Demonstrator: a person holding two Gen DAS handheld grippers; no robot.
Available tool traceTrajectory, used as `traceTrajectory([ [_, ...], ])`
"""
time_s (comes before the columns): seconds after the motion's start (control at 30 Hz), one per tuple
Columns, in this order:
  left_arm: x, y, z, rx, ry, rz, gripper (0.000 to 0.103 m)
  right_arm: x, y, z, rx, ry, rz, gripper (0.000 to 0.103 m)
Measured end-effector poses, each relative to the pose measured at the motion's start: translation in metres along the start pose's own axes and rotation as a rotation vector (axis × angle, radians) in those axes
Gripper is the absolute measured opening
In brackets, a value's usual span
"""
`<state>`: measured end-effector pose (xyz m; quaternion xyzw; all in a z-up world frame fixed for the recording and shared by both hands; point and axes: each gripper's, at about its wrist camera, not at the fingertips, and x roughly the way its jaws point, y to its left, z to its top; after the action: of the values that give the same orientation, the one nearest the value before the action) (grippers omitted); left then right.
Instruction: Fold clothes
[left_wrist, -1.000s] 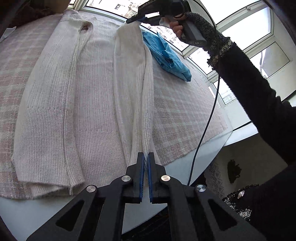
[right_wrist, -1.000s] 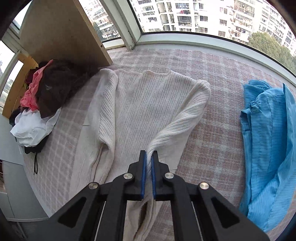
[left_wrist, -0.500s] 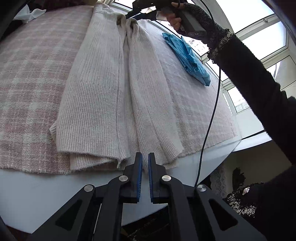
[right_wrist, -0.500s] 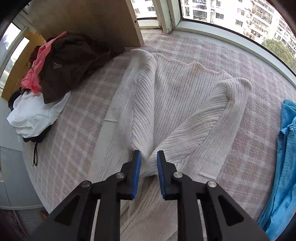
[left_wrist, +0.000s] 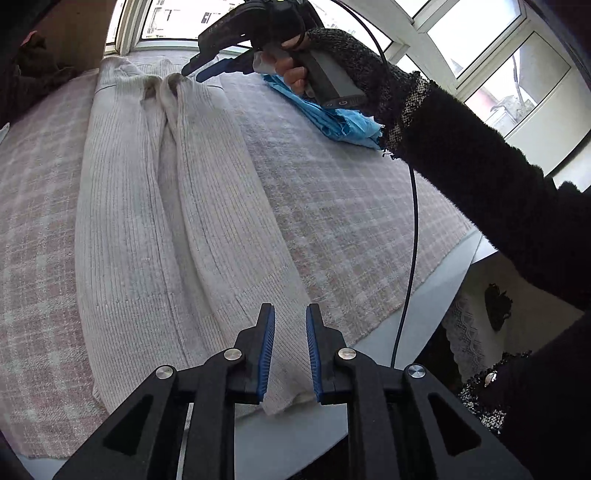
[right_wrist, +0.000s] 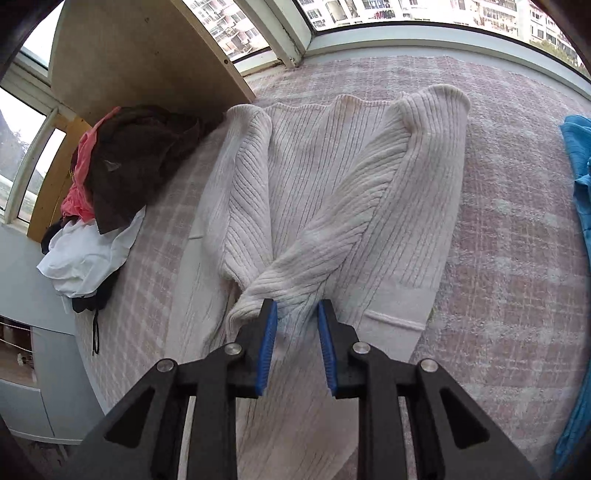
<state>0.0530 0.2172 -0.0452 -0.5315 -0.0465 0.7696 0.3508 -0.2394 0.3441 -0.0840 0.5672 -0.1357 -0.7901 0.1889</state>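
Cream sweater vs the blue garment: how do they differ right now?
The cream sweater is a ribbed knit; the blue garment looks thin and smooth. The sweater lies flat mid-cloth, sides and sleeves folded inward; the blue garment sits bunched toward one edge. The left gripper and right gripper hover open over the sweater, neither over the blue garment. Both rest on the checked cloth.

Lit by flat daylight through the windows along the far side, bright enough to blow the panes nearly white (only pale tower blocks surviving in the right wrist view). Soft, faint shadows in the folds of the cream sweater and none hard on the checked cloth, while the sleeve and the wooden board sit backlit and murky. Sharp at centre, with no motion blur, yet strongly bowed by the fisheye, with straight frames curving and black vignette filling the corners.
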Motion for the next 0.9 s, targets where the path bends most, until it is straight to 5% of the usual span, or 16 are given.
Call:
traceTrajectory([
  [0.1,0.002,0.003,0.002,0.003,0.027,0.019,0.015,-0.005,0.008,0.005,-0.070,0.027,0.004,0.025],
  [0.17,-0.004,0.007,0.004,0.002,0.023,0.031,0.015,-0.028,-0.002,0.012,-0.058,-0.032,0.026,0.025],
  [0.3,-0.014,0.022,0.008,-0.013,0.021,0.076,0.015,-0.052,-0.043,0.041,0.054,-0.139,-0.077,0.025],
  [0.5,-0.010,0.030,0.018,-0.003,0.033,0.142,0.015,-0.005,-0.057,0.080,0.063,-0.103,-0.120,0.022],
  [0.67,-0.004,0.032,0.027,0.018,0.054,0.219,0.023,0.004,-0.029,0.090,-0.090,-0.081,-0.229,0.024],
  [0.73,-0.003,0.038,0.027,0.006,0.058,0.244,0.023,-0.009,-0.015,0.091,-0.128,-0.118,-0.196,0.025],
  [0.9,0.004,0.038,0.025,0.021,0.078,0.256,0.031,0.016,0.021,0.102,-0.189,0.026,-0.027,0.040],
])
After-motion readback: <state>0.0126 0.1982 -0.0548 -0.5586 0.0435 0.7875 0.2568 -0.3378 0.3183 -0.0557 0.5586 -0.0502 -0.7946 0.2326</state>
